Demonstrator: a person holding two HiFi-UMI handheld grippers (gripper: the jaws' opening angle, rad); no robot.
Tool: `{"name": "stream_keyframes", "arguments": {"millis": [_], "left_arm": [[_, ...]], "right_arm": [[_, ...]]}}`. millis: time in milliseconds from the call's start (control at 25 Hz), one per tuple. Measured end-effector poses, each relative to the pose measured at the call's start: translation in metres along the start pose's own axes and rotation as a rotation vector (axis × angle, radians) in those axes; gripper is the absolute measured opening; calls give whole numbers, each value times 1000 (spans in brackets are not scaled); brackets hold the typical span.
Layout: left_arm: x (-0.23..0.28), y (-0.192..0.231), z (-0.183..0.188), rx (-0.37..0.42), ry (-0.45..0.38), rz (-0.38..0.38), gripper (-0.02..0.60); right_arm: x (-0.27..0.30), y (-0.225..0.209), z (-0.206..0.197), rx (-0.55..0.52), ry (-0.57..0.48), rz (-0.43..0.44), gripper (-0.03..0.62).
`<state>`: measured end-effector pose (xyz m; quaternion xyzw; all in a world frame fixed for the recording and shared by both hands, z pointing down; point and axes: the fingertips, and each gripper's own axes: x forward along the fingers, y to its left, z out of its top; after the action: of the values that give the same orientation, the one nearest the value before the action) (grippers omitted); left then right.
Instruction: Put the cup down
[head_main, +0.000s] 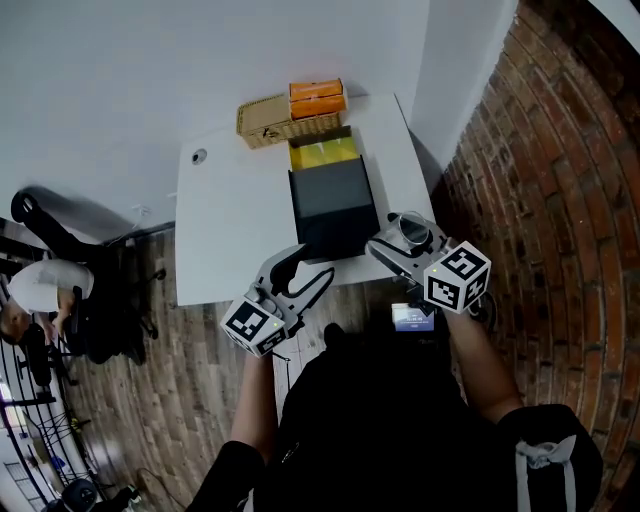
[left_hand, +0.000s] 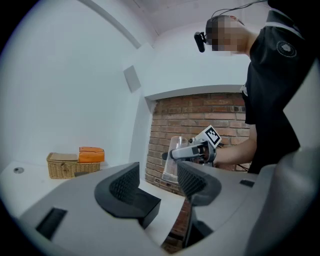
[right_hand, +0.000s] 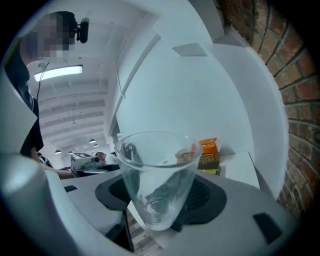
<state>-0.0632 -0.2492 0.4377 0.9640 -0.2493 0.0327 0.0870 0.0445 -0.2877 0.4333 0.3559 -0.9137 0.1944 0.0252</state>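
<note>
A clear cup (right_hand: 157, 175) is held clamped between the right gripper's (right_hand: 160, 197) fingers (right_hand: 207, 197), the white bench (head_main: 230, 220) just ahead, and is not yet set down; the left gripper's (left_hand: 155, 182) fingers (left_hand: 122, 186) are spread, empty.

Bare tabletop (head_main: 230, 220) left of the black box (head_main: 333, 205); basket (head_main: 272, 122) along the far edge

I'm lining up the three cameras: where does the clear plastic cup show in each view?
Head view: clear plastic cup right of centre, by the white table's near corner.
Left gripper view: centre, before the brick wall.
Right gripper view: centre foreground.
Shared landmark: the orange box on the woven basket.
</note>
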Motion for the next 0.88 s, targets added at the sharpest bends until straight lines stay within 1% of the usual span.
{"name": "stream_keyframes", "arguments": {"millis": [200, 320, 600, 720, 880], "left_arm": [[-2, 1, 1, 4, -14, -19, 230], [-5, 2, 1, -8, -14, -18, 230], [-8, 5, 0, -18, -16, -9, 230], [-10, 5, 0, -18, -12, -3, 230], [-13, 5, -3, -24, -9, 13, 230]], "right_arm": [[3, 3, 2, -5, -4, -19, 284], [5, 4, 3, -6, -9, -31, 284], [10, 9, 1, -8, -5, -15, 284], [10, 9, -2, -25, 10, -11, 284], [8, -3, -7, -50, 43, -23, 284]]}}
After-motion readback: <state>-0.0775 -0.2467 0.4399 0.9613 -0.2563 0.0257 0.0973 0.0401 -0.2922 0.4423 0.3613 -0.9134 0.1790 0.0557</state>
